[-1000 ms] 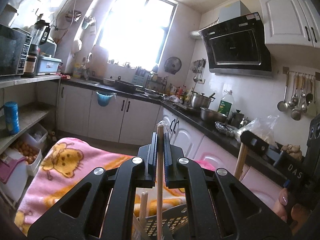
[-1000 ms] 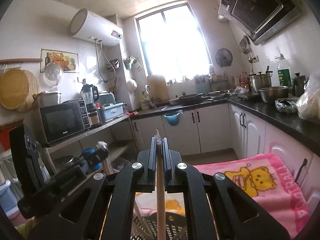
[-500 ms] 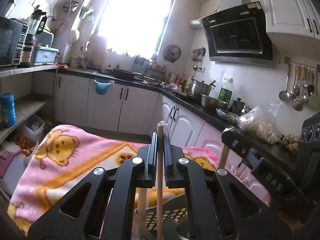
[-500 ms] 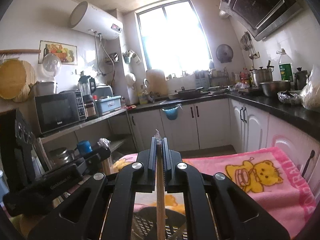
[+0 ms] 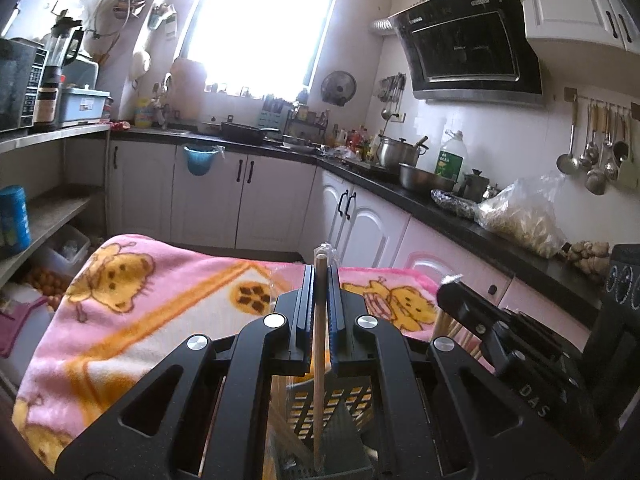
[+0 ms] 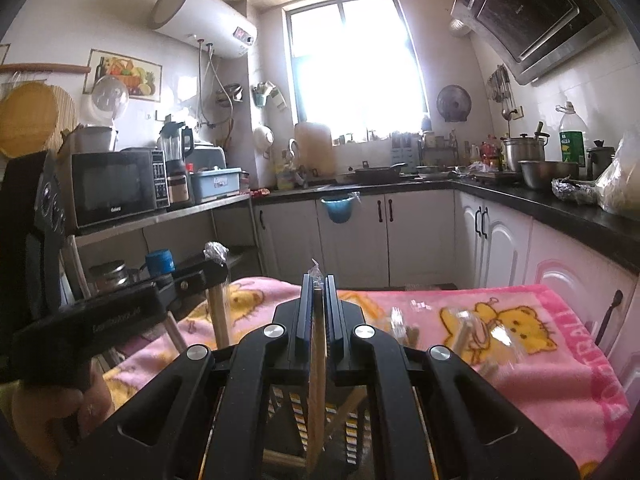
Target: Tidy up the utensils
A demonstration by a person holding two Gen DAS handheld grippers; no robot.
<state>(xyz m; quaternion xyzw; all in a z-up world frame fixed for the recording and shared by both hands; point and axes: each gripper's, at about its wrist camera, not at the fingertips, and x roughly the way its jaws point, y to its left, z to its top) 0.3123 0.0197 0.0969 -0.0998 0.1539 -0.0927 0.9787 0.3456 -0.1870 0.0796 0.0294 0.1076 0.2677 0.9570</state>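
My left gripper (image 5: 320,276) is shut on an upright wooden chopstick (image 5: 319,360) with a scrap of clear wrap at its top. The stick's lower end reaches into a grey perforated utensil basket (image 5: 344,408) right below the fingers. My right gripper (image 6: 319,284) is likewise shut on an upright wooden chopstick (image 6: 317,368) over the same basket (image 6: 352,416), which holds other sticks. Each gripper shows in the other's view: the right gripper (image 5: 452,292) beside me on the right, the left gripper (image 6: 212,270) on the left with its chopstick (image 6: 219,316).
A pink bear-print blanket (image 5: 140,312) covers the table under the basket. Clear-wrapped chopsticks (image 6: 468,328) lie on the blanket (image 6: 540,376). A black counter (image 5: 500,236) with pots and a bag runs along the right; shelves with a microwave (image 6: 116,188) stand at left. A hand (image 6: 44,404) holds the left gripper.
Both grippers have sunk toward the basket, each still clamped on its chopstick. The blanket and basket have risen in both views, and the sticks' lower ends now sit deeper in the basket.
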